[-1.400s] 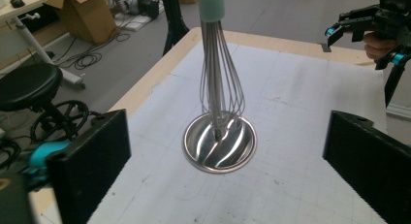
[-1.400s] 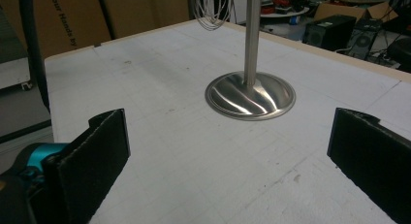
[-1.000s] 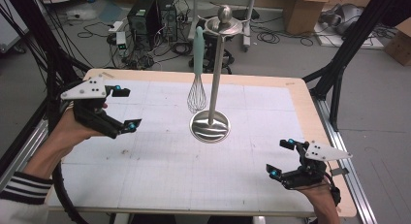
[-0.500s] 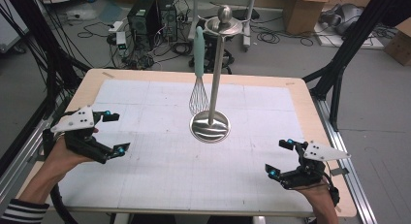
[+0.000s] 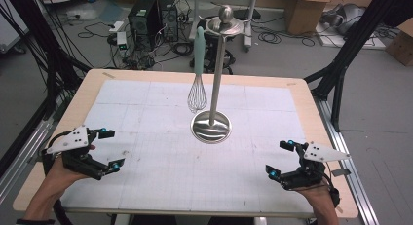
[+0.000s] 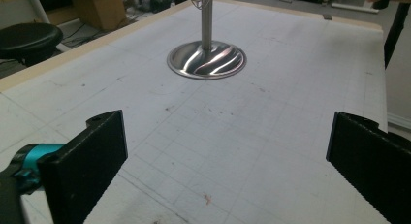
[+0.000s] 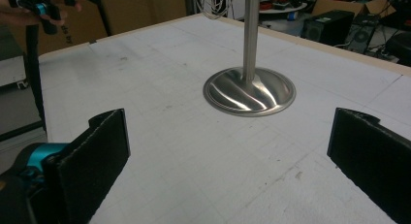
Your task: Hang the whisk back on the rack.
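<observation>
High view: whisk [image 5: 197,84] hangs from steel stand [image 5: 212,126] at table [image 5: 311,108] centre; your left gripper [image 5: 108,148] and right gripper [image 5: 278,159] rest near front corners, well apart from it; left gripper view: jaws spread wide, empty, stand ahead; right gripper view: jaws wide, empty.

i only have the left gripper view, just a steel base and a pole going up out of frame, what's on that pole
Observer: A whisk with a pale green handle hangs from the top of the stand, wire end down, clear of the table.
Operator: which side of the pole
Observer: In the high view it hangs just left of the pole, on the left gripper side.
Operator: where's my other gripper
Observer: The right gripper is near the table's front right corner, jaws open, holding nothing.
</observation>
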Motion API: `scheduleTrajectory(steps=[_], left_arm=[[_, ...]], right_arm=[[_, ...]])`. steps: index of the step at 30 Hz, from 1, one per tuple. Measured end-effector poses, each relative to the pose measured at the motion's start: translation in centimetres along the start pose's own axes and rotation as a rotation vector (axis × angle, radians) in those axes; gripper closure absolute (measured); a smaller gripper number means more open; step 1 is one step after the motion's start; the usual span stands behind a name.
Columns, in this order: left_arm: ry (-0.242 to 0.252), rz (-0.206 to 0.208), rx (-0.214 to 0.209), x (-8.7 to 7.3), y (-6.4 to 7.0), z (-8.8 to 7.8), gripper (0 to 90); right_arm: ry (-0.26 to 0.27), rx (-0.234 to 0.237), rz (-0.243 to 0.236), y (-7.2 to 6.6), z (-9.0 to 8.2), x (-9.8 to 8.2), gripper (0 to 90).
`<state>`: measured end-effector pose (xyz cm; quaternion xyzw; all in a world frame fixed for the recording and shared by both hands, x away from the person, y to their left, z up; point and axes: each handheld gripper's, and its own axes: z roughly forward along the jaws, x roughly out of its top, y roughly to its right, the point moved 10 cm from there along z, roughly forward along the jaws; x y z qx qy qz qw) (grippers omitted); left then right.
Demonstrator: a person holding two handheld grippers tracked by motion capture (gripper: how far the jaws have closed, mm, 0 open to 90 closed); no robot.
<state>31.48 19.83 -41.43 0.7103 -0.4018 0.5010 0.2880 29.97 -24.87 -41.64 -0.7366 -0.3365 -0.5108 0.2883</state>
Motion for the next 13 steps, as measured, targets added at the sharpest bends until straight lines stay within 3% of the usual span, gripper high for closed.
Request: scheduleTrajectory(steps=[13], left_arm=[[0.043, -0.016, 0.009, -0.3, -0.1, -1.1, 1.7]], right_arm=[[-0.008, 0.001, -0.001, 0.0, 0.1, -0.2, 0.5]])
